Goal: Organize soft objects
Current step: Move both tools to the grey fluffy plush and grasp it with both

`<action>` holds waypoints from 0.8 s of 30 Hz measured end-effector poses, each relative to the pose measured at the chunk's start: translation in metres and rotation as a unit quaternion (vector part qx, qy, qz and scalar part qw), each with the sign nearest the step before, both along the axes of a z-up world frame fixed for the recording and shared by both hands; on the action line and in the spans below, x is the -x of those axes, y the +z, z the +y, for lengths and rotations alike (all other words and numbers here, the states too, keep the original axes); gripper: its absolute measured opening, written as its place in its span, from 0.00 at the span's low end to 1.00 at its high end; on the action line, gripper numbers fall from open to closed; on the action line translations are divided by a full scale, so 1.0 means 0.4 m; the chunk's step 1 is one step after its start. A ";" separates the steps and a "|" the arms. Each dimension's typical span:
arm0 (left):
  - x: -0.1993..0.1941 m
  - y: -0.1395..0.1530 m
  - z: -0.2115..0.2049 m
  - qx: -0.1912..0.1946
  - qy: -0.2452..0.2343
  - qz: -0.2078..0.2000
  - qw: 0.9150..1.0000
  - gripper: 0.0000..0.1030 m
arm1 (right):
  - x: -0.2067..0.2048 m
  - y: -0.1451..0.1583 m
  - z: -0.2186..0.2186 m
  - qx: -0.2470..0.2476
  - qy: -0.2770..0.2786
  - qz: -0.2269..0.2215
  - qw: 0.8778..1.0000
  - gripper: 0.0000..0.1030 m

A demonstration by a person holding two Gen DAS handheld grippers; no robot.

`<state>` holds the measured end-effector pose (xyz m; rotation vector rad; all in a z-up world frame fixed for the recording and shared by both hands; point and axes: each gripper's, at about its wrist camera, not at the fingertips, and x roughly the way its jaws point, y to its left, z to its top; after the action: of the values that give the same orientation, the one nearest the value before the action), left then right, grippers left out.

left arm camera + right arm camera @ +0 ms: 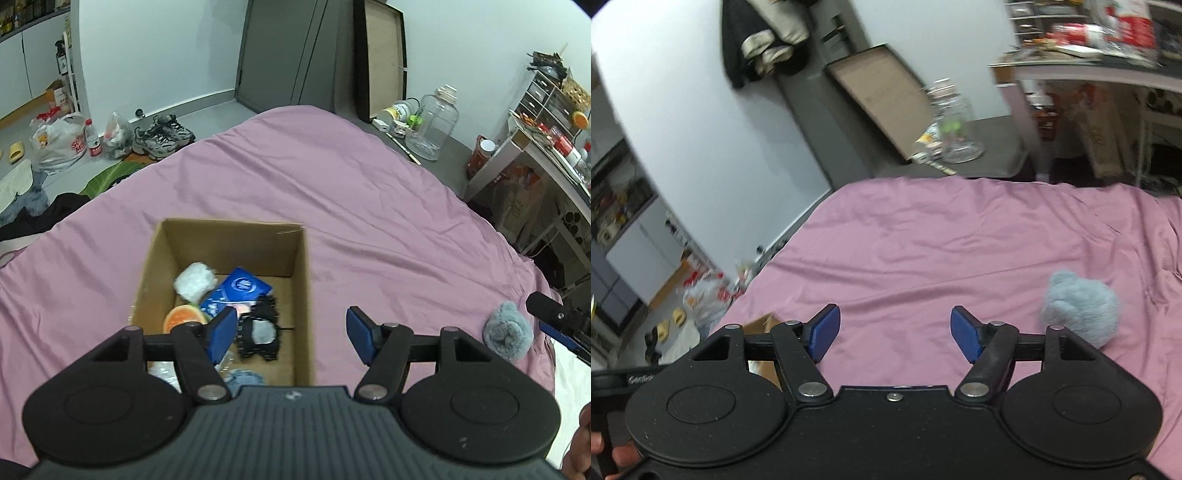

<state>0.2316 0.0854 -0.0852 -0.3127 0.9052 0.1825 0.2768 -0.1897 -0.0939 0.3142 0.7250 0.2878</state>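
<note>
An open cardboard box (301, 280) stands on the pink bed sheet (332, 192). Inside lie a white fluffy ball (194, 281), a blue packet (243, 286), an orange fruit-slice toy (183, 318), a black lacy piece (260, 332) and a blue-grey soft item (243, 378). My left gripper (291, 334) hovers open over the box's right wall, nothing between its blue pads. A grey fluffy toy (508, 331) (1080, 306) rests on the sheet to the right. My right gripper (895, 332) is open and empty, the toy just right of it. Its tip (554, 317) shows beside the toy.
Beyond the bed's far edge sit a clear plastic jug (432, 123), a leaning framed board (384, 62) and a cluttered desk (546, 136). Shoes (162, 136), bags (59, 142) and a bottle lie on the floor at left. A corner of the box (761, 325) shows left of my right gripper.
</note>
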 end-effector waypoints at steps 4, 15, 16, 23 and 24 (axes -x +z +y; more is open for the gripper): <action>-0.012 0.006 -0.039 -0.003 0.000 0.001 1.000 0.62 | -0.026 -0.044 -0.076 -0.028 -0.035 0.010 0.999 0.64; -0.072 -0.017 -0.173 -0.019 -0.026 0.021 0.999 0.62 | -0.072 -0.129 -0.213 -0.039 -0.095 0.024 0.994 0.63; -0.078 -0.020 -0.184 -0.021 -0.027 0.023 0.999 0.62 | -0.079 -0.139 -0.222 -0.039 -0.098 0.025 0.994 0.63; -0.124 -0.062 -0.249 -0.017 -0.034 0.040 0.998 0.62 | -0.115 -0.187 -0.275 -0.031 -0.128 0.031 0.991 0.63; -0.131 -0.070 -0.256 -0.016 -0.035 0.043 0.998 0.62 | -0.120 -0.195 -0.283 -0.032 -0.131 0.035 0.990 0.63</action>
<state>0.2838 -0.0169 -0.1130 -0.2453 0.9957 0.1456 0.3249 -0.3029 -0.1718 0.4782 0.7343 0.0515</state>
